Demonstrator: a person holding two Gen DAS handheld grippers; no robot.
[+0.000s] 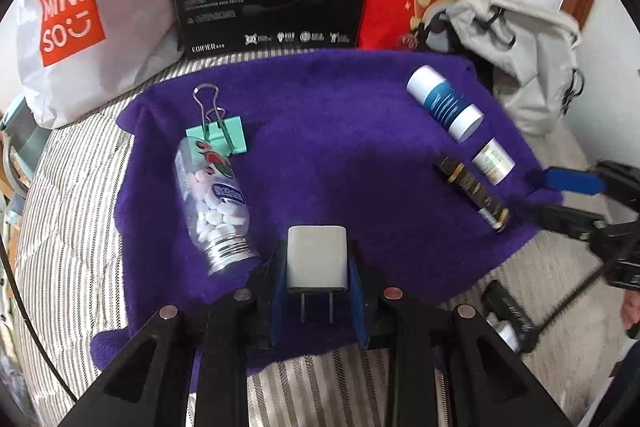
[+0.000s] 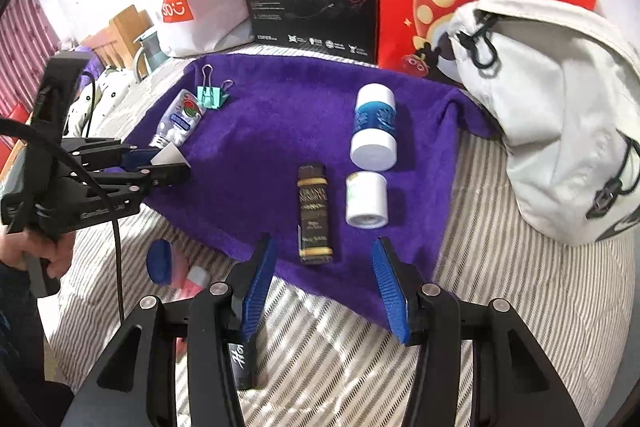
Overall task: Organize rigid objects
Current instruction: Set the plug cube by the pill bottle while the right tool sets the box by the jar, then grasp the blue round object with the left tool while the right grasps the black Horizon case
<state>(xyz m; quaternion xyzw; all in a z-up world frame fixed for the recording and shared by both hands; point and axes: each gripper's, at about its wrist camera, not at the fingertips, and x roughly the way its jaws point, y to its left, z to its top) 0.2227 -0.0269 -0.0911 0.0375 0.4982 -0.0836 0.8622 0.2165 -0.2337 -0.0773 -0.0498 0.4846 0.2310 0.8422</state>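
The left gripper (image 1: 318, 267) clamps a white charger plug (image 1: 317, 257) above the purple towel (image 1: 340, 155), just beside the pill bottle (image 1: 214, 203). The right gripper (image 2: 324, 283) stands wide apart, the dark box (image 2: 314, 213) lying just ahead between its fingers.

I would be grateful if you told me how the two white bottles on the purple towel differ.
The larger bottle has a blue band around its middle; the smaller bottle has a pale, faintly green label. The larger bottle lies farther back on the towel, while the smaller bottle lies nearer the right hand-held gripper, beside the dark box. Both are white cylinders lying on their sides, untouched.
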